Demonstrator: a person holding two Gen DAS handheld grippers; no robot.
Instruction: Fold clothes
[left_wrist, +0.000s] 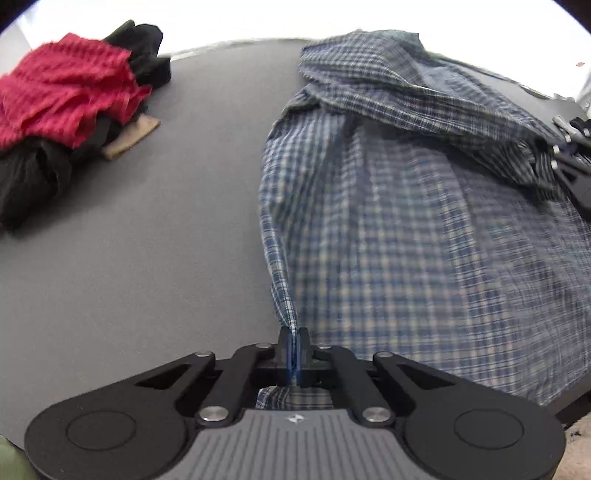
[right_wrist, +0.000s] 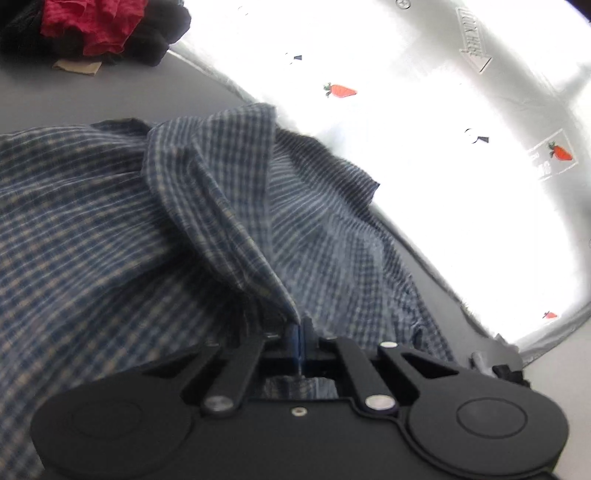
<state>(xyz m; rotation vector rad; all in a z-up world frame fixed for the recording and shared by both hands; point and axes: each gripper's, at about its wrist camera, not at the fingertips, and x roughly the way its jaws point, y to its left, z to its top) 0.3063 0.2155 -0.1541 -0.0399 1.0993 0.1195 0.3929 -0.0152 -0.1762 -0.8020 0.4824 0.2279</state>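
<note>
My left gripper is clamped on the plaid shirt's edge at six o'clock. The shirt lies across the grey table. My right gripper pinches a raised fold. A red-and-black clothes pile sits at ten o'clock, a white carrot-print sheet beyond.

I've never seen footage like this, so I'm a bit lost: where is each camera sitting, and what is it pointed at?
Left wrist view: sits on the left tool, looking down along it at the plaid shirt whose edge it pinches; the right tool shows at far right.
Right wrist view: sits on the right tool, aimed more level across the shirt toward the white sheet with carrots.
Both share the shirt, the grey table and the red and black clothes pile.
</note>
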